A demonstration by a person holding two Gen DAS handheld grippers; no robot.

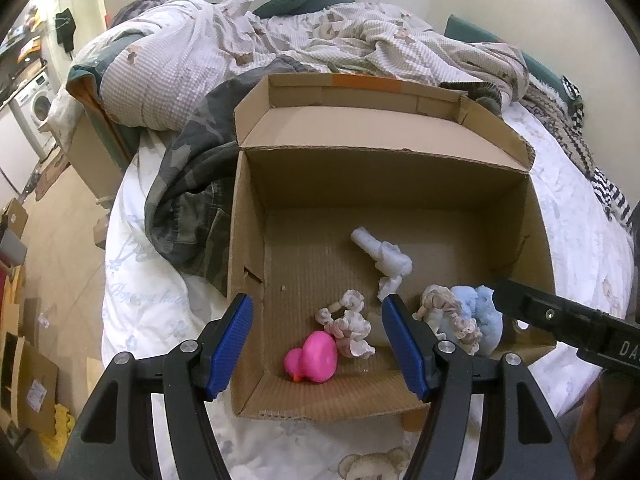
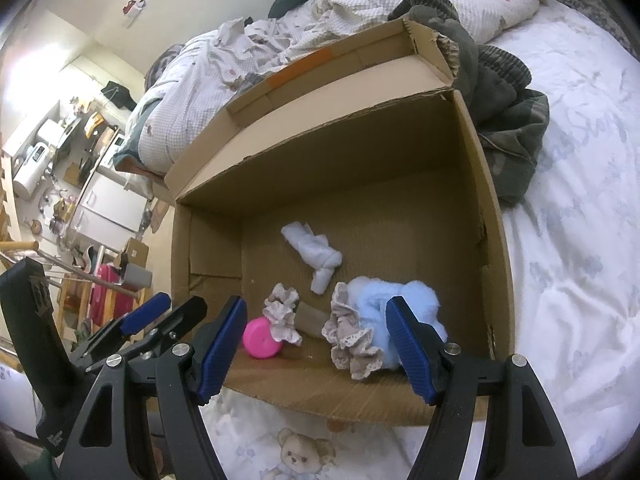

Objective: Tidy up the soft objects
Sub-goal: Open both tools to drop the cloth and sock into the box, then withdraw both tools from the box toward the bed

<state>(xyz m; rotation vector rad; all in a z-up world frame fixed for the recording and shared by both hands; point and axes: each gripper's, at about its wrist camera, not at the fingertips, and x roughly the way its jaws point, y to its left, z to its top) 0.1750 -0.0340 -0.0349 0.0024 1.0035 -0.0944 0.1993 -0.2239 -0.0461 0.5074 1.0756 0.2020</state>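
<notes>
An open cardboard box (image 1: 360, 168) sits on the bed. On its floor lie a pink rubber duck (image 1: 314, 358), a small beige scrunchie (image 1: 346, 322), a knotted white cloth (image 1: 384, 256), a lace-trimmed scrunchie (image 1: 444, 312) and a fluffy blue piece (image 1: 482, 312). My left gripper (image 1: 318, 304) hovers open over the near left part, above the duck, holding nothing. My right gripper (image 2: 316, 308) is open over the near right part. The lace scrunchie (image 2: 350, 338) and blue fluff (image 2: 376, 300) lie below it, free of its pads. The duck (image 2: 262, 338) lies on its side.
A rumpled quilt (image 1: 224, 52) and a dark camouflage garment (image 1: 192, 184) lie behind and left of the box. White printed bedsheet (image 2: 560, 240) spreads to the right. Past the bed's left edge are the floor, cardboard boxes (image 1: 36, 384) and a washing machine (image 1: 38, 104).
</notes>
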